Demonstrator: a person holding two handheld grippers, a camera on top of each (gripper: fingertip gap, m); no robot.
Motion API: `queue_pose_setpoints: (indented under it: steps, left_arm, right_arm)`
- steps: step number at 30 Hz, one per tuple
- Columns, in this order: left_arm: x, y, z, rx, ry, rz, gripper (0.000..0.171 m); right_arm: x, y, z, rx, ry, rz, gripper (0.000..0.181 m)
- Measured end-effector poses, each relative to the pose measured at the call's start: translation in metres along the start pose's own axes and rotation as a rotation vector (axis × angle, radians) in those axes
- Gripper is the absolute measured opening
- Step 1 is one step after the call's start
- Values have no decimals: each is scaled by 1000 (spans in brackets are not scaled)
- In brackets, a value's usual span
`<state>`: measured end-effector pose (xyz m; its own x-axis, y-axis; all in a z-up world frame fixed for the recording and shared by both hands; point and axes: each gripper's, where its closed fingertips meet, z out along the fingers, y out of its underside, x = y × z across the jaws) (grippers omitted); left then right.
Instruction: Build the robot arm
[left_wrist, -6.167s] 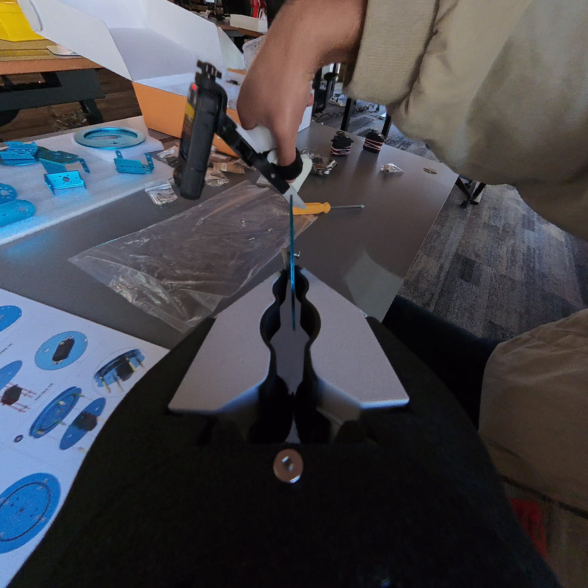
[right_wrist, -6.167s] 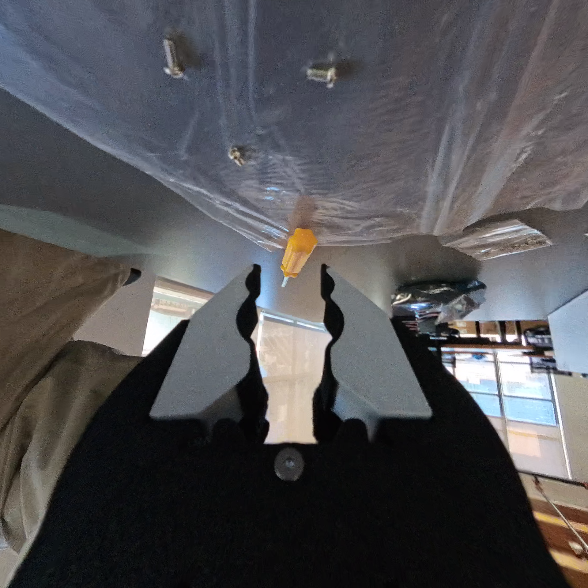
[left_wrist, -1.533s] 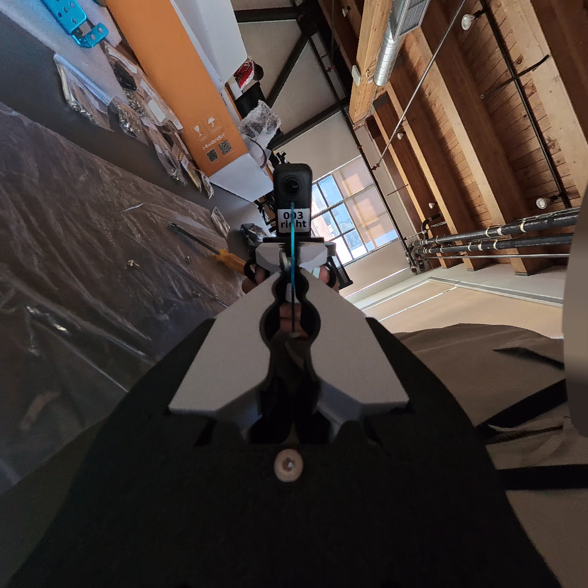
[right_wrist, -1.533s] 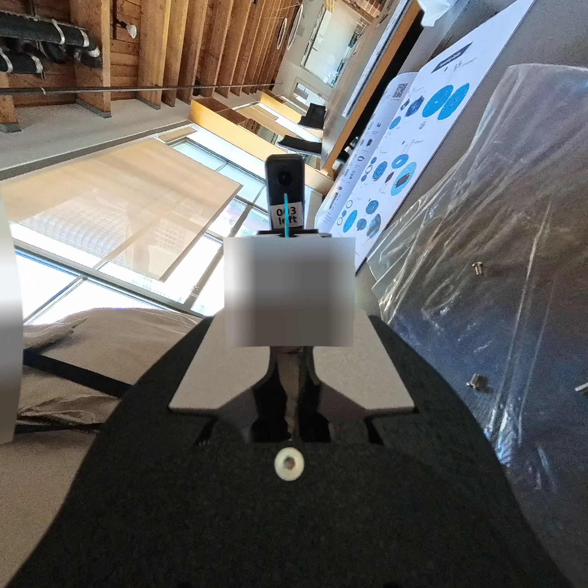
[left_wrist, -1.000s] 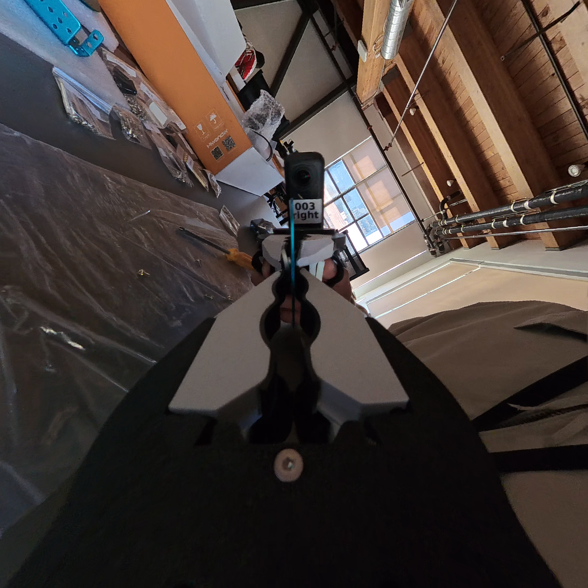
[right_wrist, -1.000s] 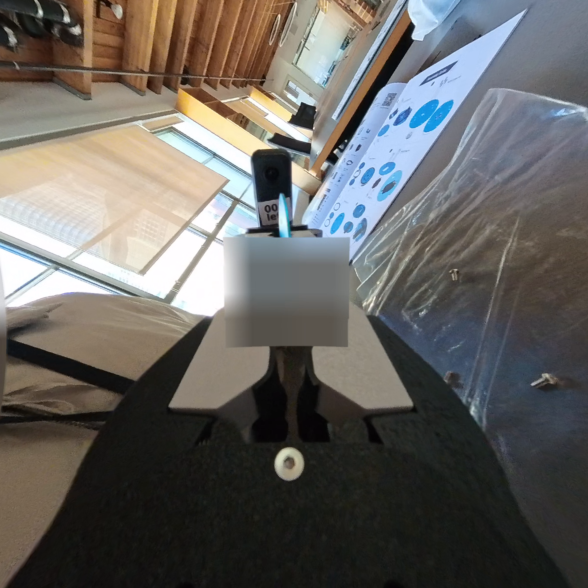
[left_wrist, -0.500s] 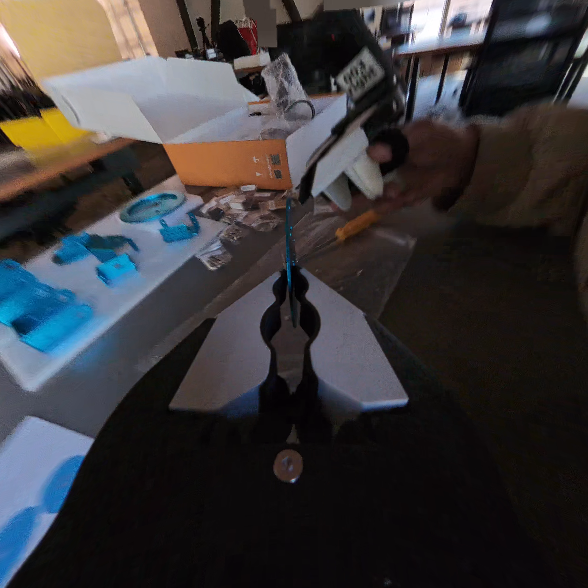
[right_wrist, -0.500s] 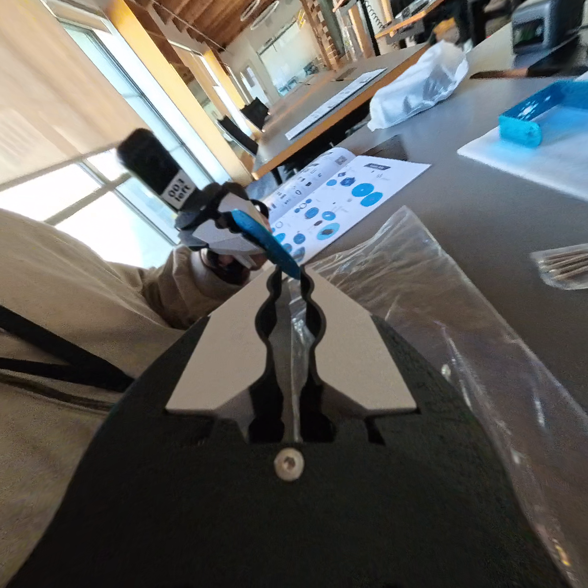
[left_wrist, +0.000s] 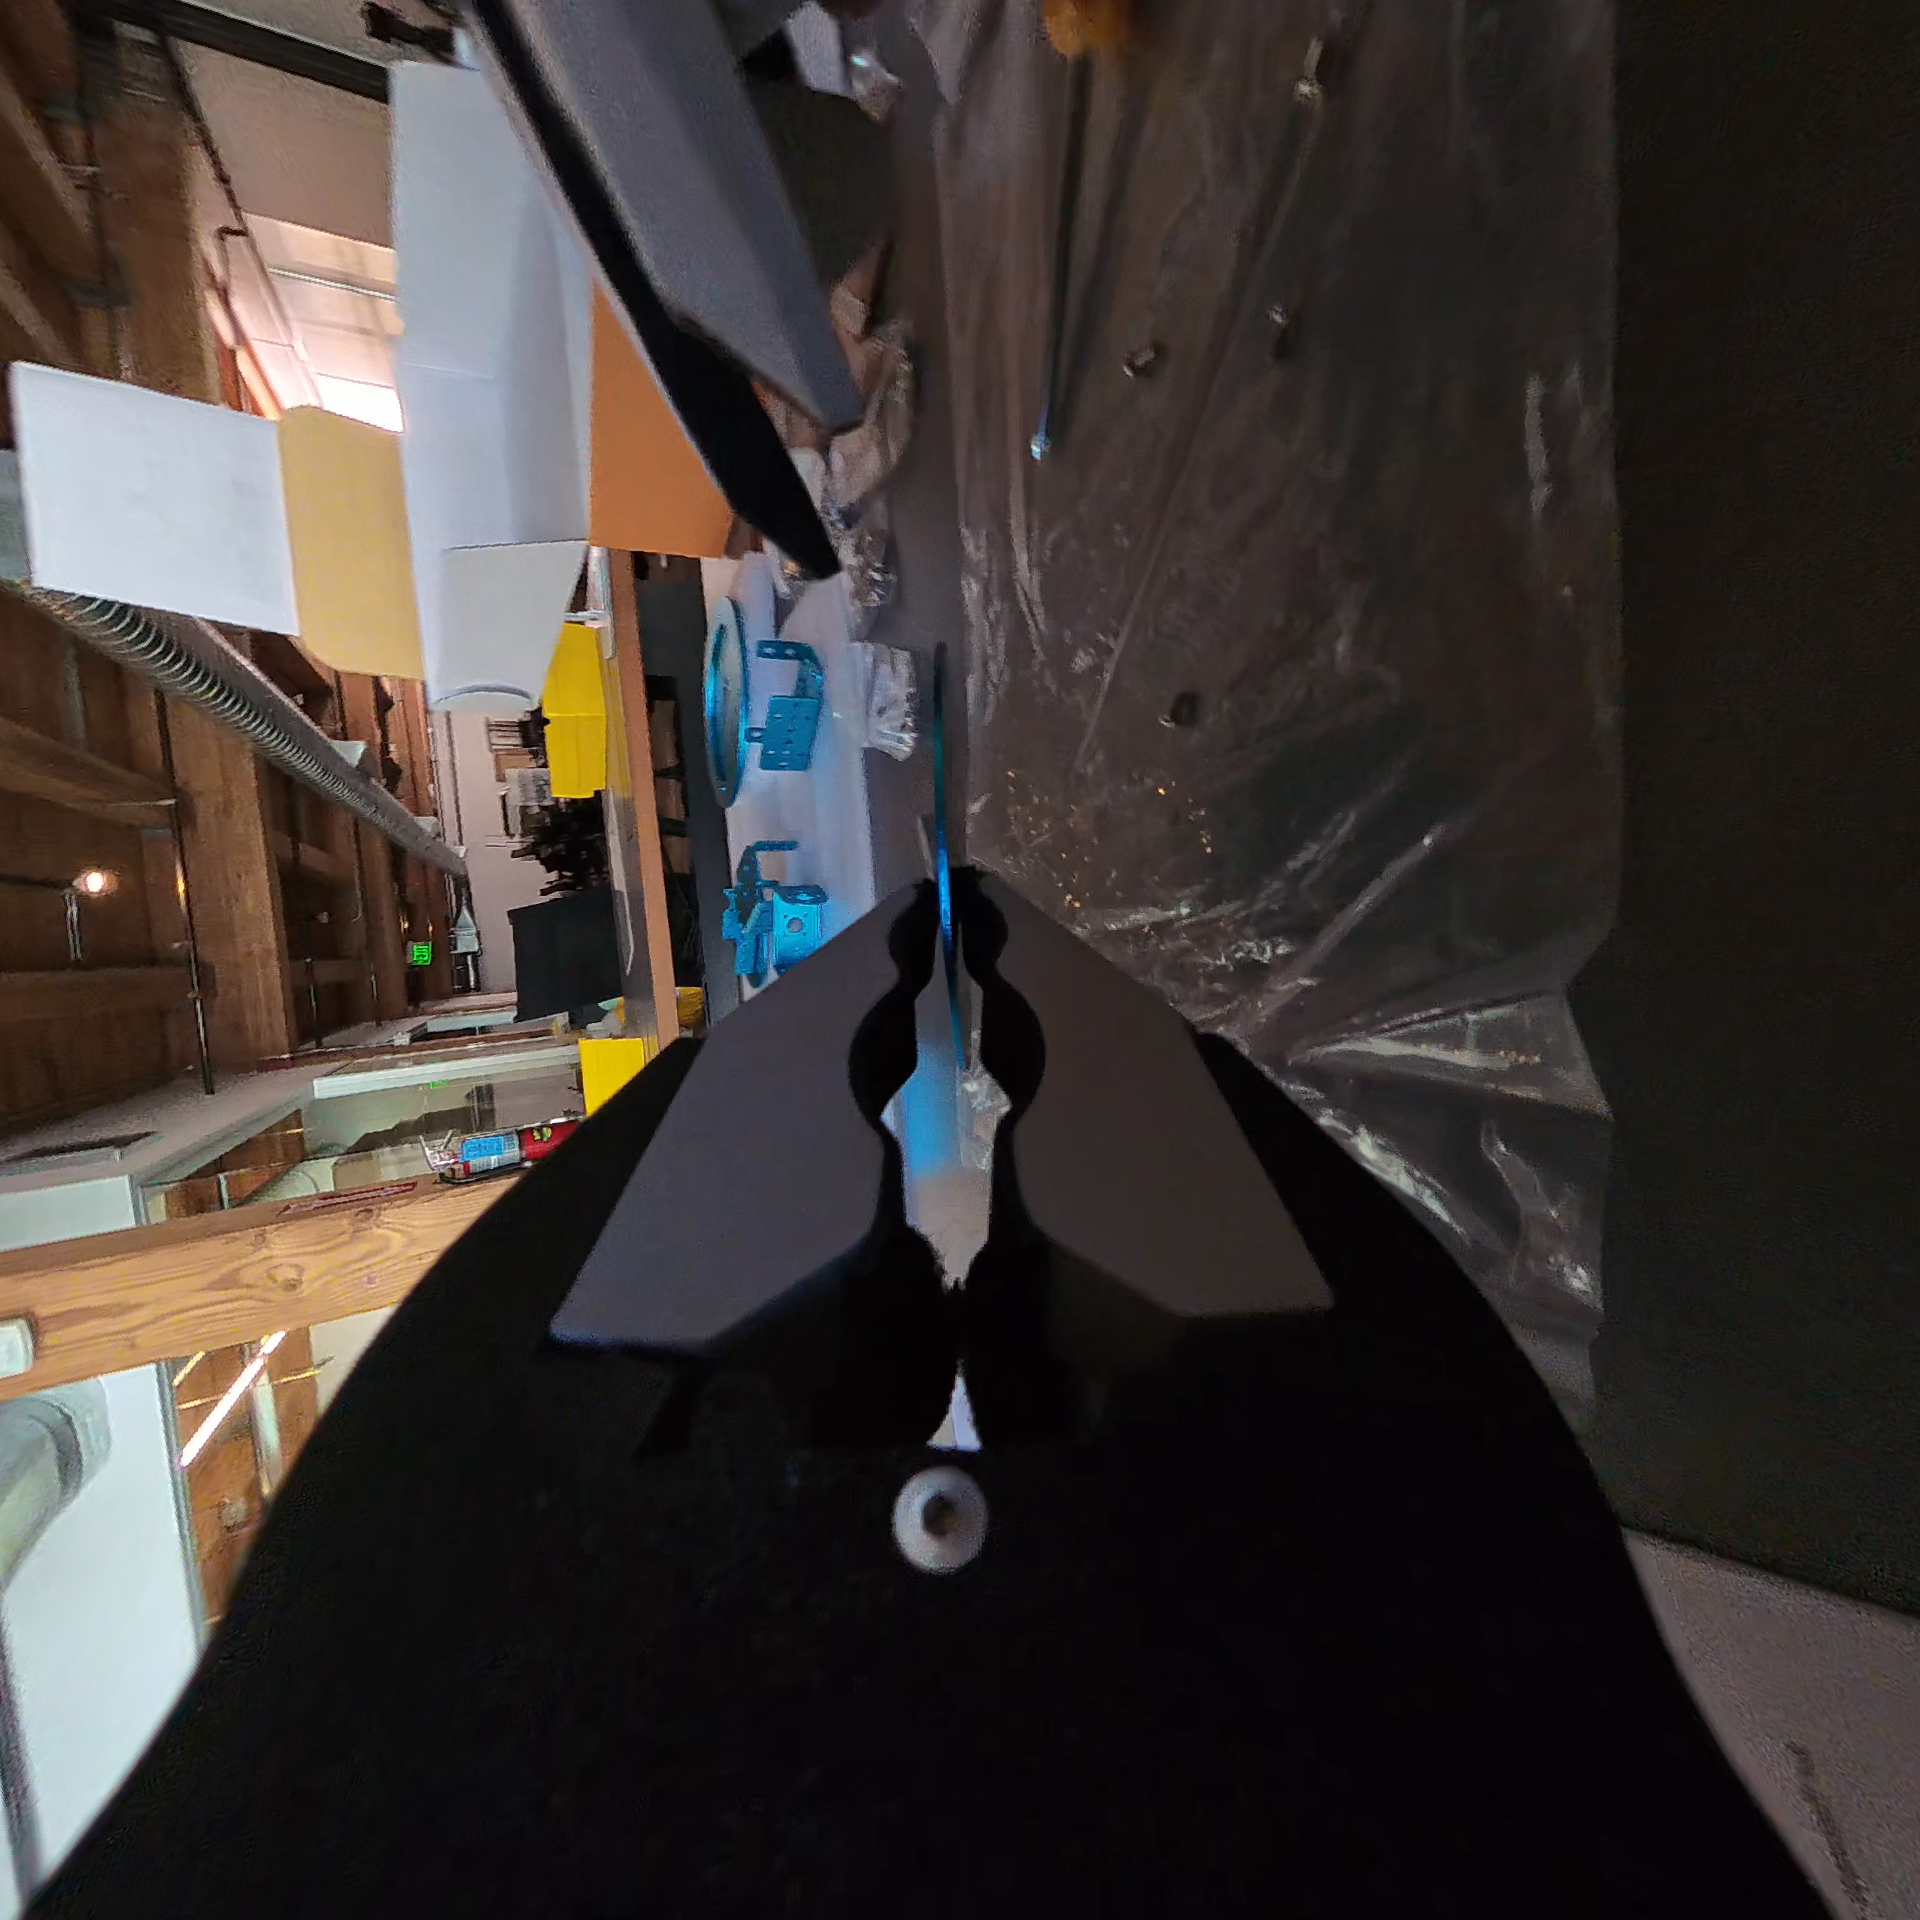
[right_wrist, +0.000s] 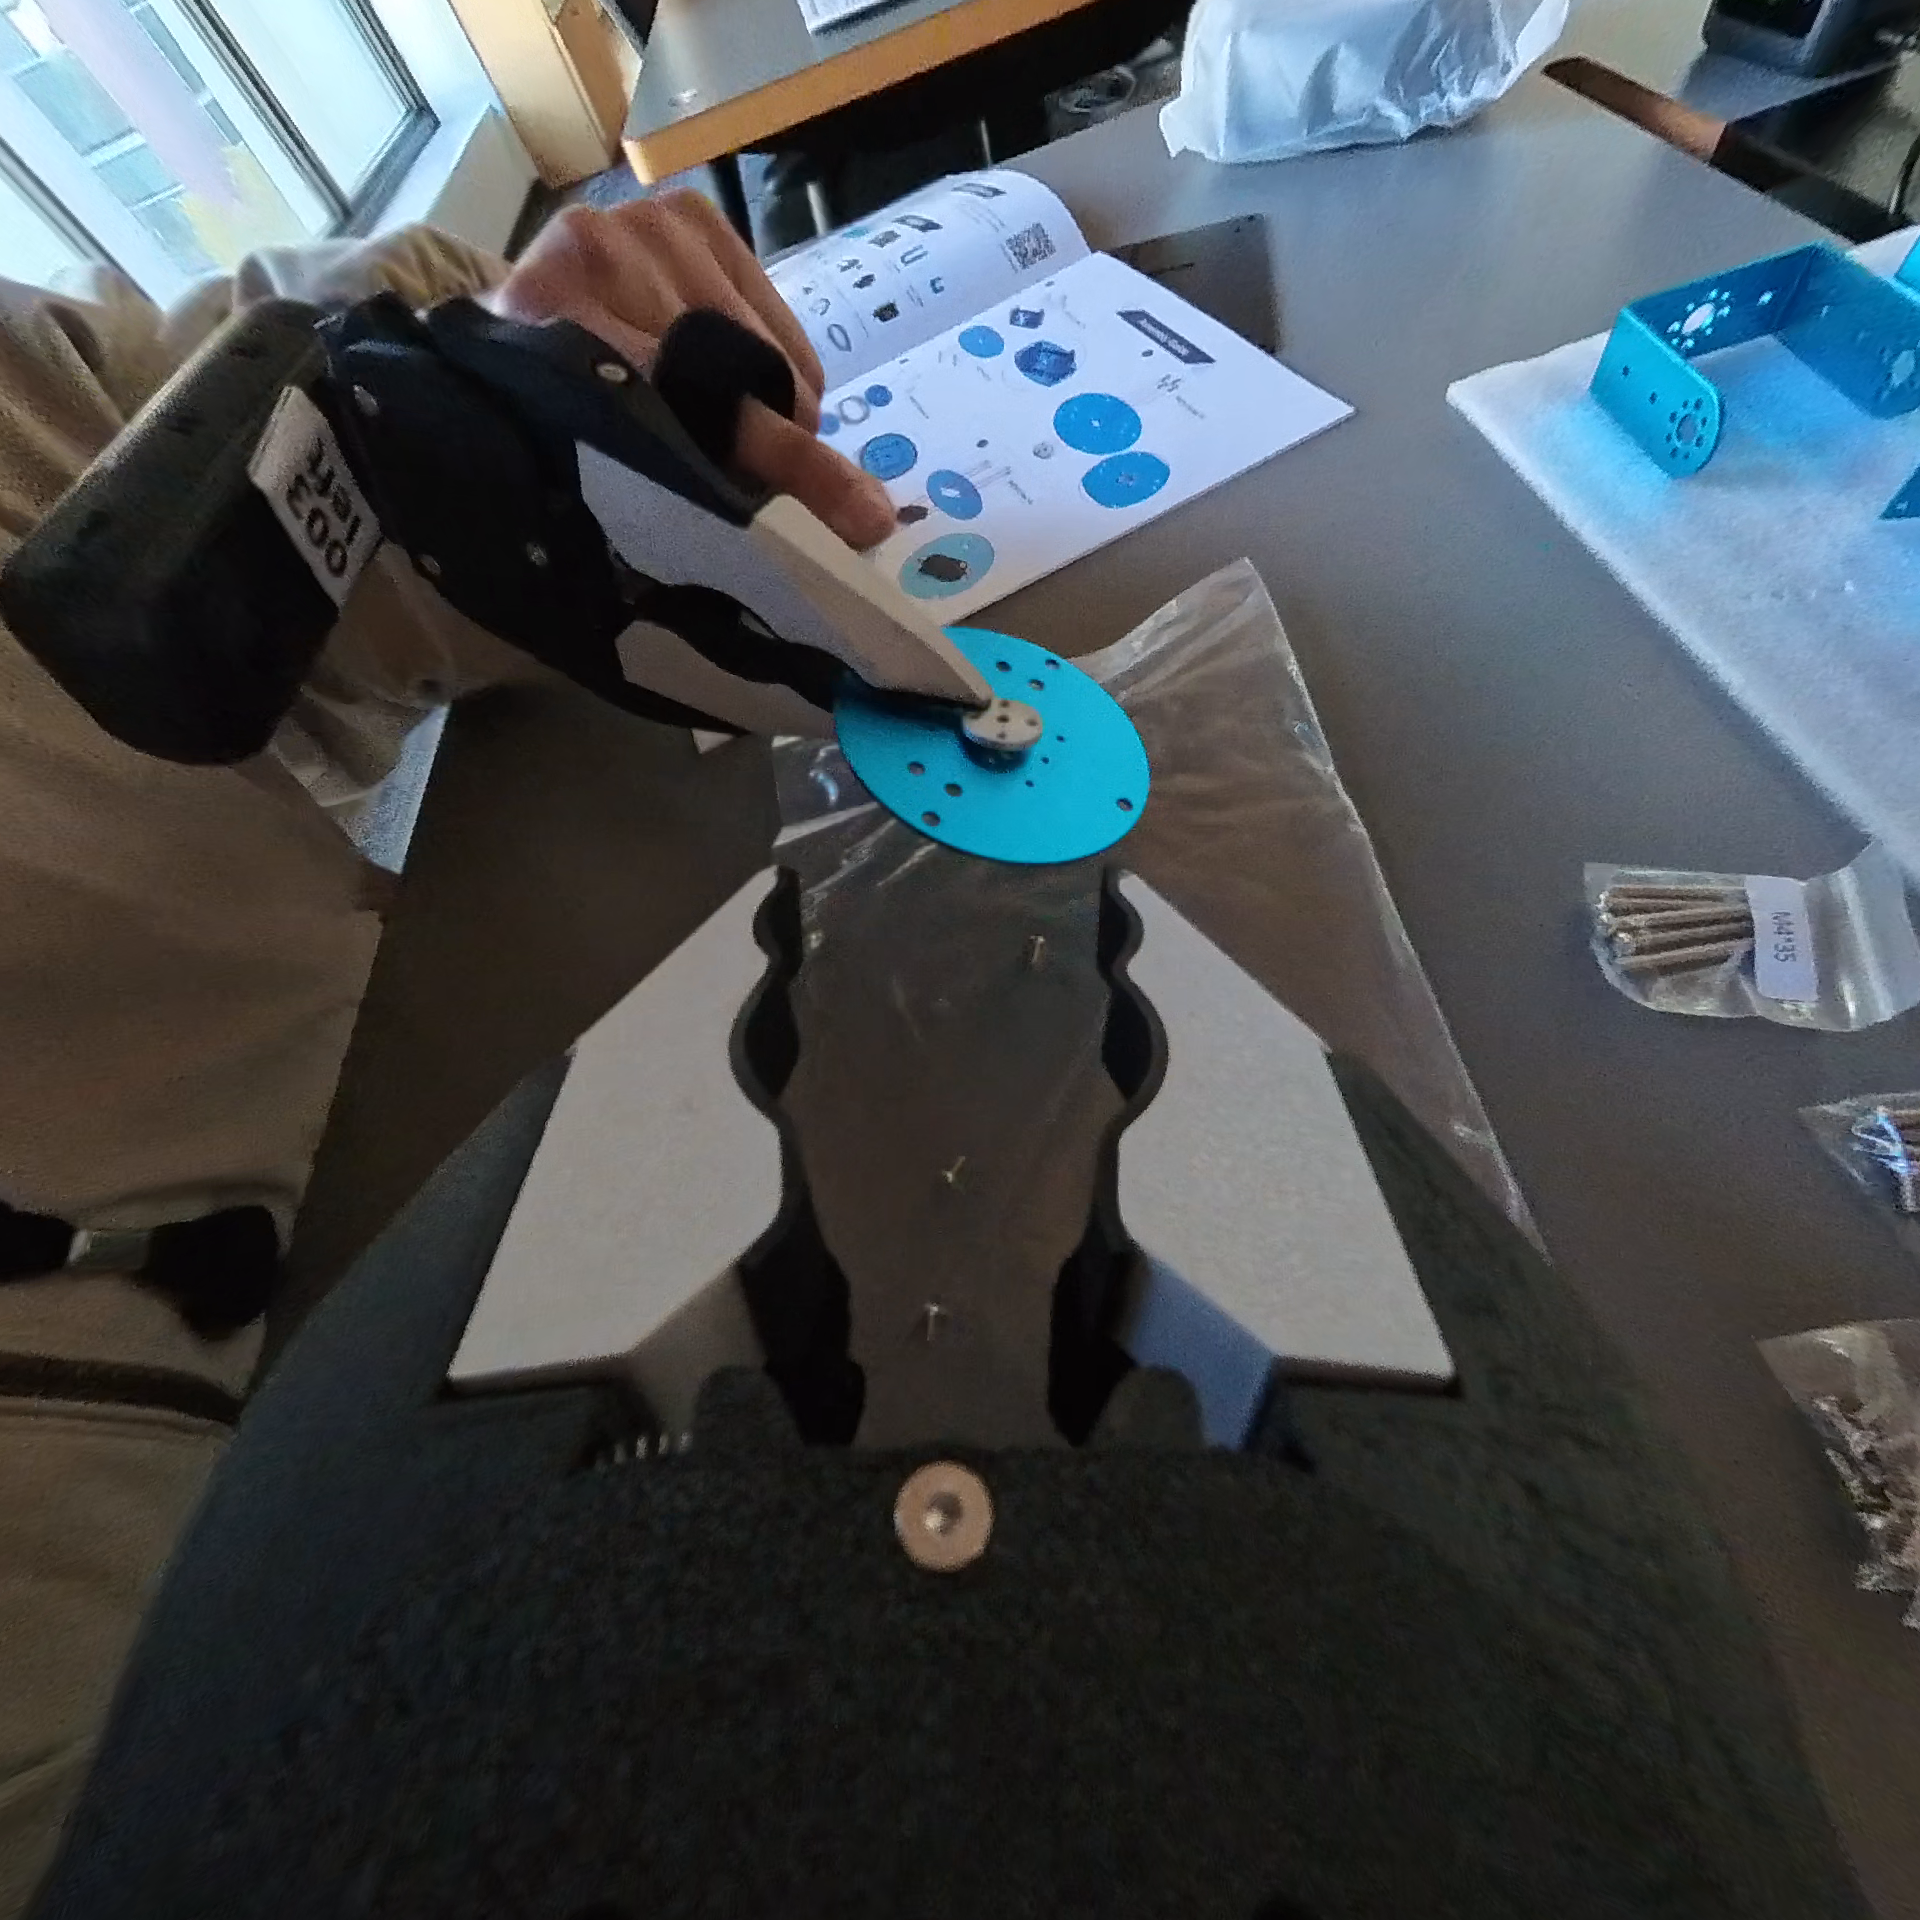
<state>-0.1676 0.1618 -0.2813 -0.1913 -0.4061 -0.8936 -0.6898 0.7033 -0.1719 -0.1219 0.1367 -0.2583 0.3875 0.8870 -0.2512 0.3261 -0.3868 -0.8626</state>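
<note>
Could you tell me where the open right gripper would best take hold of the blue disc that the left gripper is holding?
Probably by the free rim of the blue disc nearest the right gripper, coming in edge-on with one finger above and one below. The disc is thin and lies roughly flat; the left gripper occupies the far side up to the small hub.

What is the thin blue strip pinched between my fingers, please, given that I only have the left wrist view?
Observer: It is a round blue disc with holes, edge-on in your view.
Operator: Where does the left gripper hold it?
Observer: Near its middle, beside a small silver hub.
Operator: Is the right gripper holding anything?
Observer: No, it is open and empty, over a clear plastic bag bearing loose screws.
</note>
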Motion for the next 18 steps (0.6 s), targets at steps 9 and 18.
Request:
queue_pose_setpoints:
  steps: [9, 18]
  left_arm:
    - [20, 27, 19, -107, 26, 33, 4]
    - [23, 26, 22, -83, 62, -110, 4]
  right_arm:
    - [25, 11, 53, -150, -17, -88, 42]
    - [19, 20, 70, -282, 46, -326, 26]
